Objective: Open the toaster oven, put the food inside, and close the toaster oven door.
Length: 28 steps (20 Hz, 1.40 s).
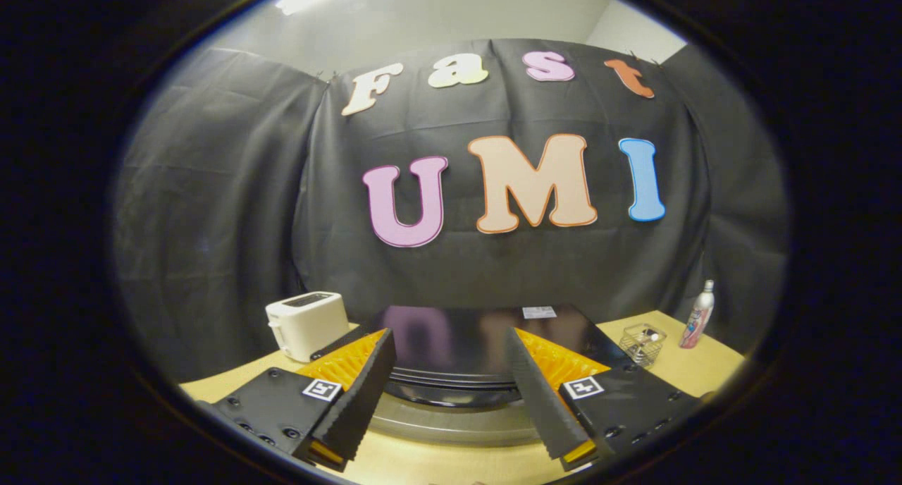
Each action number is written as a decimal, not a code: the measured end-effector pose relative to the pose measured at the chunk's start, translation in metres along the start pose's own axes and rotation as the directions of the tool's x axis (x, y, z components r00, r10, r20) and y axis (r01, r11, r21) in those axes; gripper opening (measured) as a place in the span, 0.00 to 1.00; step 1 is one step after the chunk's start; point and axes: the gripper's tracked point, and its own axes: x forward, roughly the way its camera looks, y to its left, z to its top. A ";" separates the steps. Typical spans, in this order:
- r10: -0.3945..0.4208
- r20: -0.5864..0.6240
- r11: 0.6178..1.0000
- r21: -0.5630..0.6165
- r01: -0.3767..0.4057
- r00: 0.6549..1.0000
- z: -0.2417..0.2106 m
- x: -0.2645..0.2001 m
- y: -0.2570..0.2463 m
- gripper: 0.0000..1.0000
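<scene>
The toaster oven (458, 344) is a black box with a glossy top, standing on the wooden table right in front of me and seen from above. Its rounded dark front edge (451, 390) and a silvery band (451, 423) below it lie between my fingers. My gripper (447, 335) is open, with the fingers spread wide on either side of the oven's top and nothing held between them. The left fingertip (384, 338) and the right fingertip (510, 337) hover over the oven's top near its front.
A white pop-up toaster (306, 323) stands to the left of the oven. On the right are a small clear wire basket (643, 342) and a white and pink bottle (697, 317). The tan table (705, 369) ends at the black cloth wall behind.
</scene>
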 end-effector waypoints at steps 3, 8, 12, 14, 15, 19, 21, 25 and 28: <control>0.007 -0.015 1.000 0.007 -0.006 1.000 -0.014 0.010 0.005 0.98; -0.004 -0.058 1.000 -0.001 0.004 0.998 -0.040 0.020 0.003 0.98; 0.005 -0.013 1.000 0.016 -0.005 1.000 -0.038 0.020 0.004 0.97; 0.011 -0.003 0.999 0.034 -0.011 1.000 -0.039 0.019 0.004 0.97; 0.017 0.001 0.999 0.035 -0.017 1.000 -0.038 0.016 0.005 0.97; 0.020 0.007 0.999 0.034 -0.020 1.000 -0.040 0.008 0.006 0.98; 0.024 0.012 0.999 0.032 -0.025 1.000 -0.041 0.001 0.007 0.98; 0.024 -0.001 0.999 0.024 -0.024 1.000 -0.047 -0.021 0.009 0.98; 0.025 -0.028 0.999 0.026 -0.024 0.999 -0.053 -0.041 0.011 0.98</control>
